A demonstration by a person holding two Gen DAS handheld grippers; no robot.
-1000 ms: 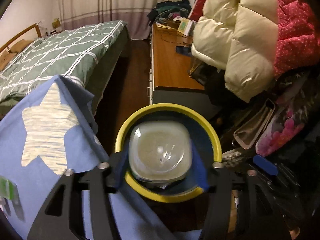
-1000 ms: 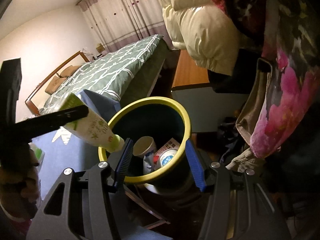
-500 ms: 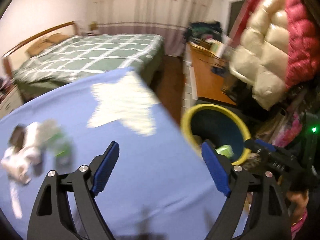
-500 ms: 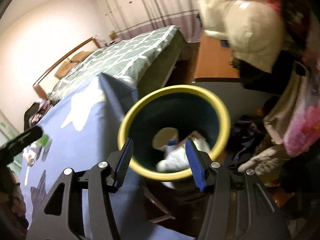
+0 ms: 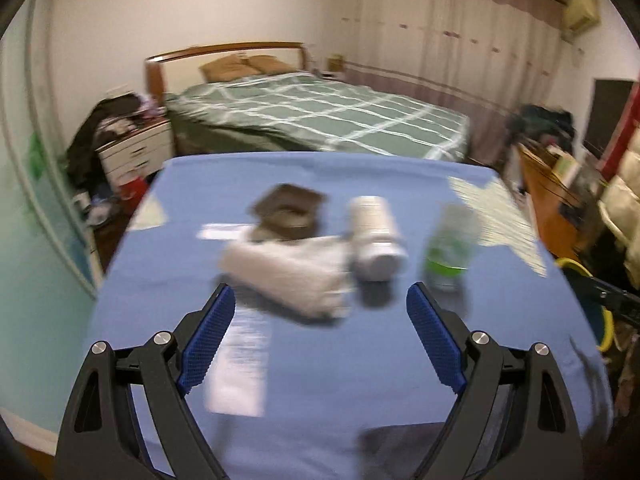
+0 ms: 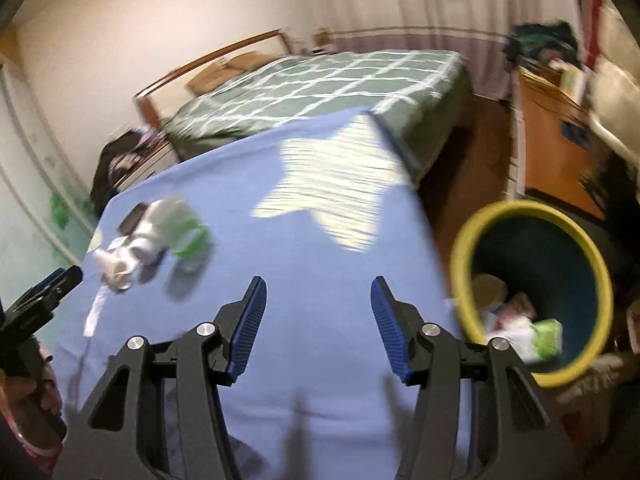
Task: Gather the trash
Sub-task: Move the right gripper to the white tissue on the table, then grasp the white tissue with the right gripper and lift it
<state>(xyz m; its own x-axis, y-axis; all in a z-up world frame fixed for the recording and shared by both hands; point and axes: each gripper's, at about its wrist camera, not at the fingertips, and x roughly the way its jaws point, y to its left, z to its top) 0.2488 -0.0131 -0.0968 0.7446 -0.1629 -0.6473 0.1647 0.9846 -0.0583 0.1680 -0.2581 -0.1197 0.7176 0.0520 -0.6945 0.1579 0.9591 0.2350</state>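
On the blue-clothed table (image 5: 360, 368), just ahead of my left gripper (image 5: 319, 292), lie a crumpled white wad (image 5: 280, 276), a white cup (image 5: 376, 236) on its side, a green-labelled bottle (image 5: 450, 244) and a dark brown tray (image 5: 290, 210). That gripper is open and holds nothing. My right gripper (image 6: 318, 280) is open too, empty, over the table's near edge. To its right stands the yellow-rimmed bin (image 6: 600, 280) with a green-and-white bottle (image 6: 540, 336) and other trash inside. The same pile of trash (image 6: 160, 232) shows blurred at far left.
A white paper strip (image 5: 240, 360) lies on the cloth by the left finger. A green checked bed (image 5: 320, 120) stands behind the table, a wooden desk (image 6: 552, 132) and hanging coats to the right. A cluttered nightstand (image 5: 132, 148) sits at left.
The bottle left my left gripper and lies in the bin. Both grippers swung left, away from the bin and over the table; the left one's jaws stand wider.
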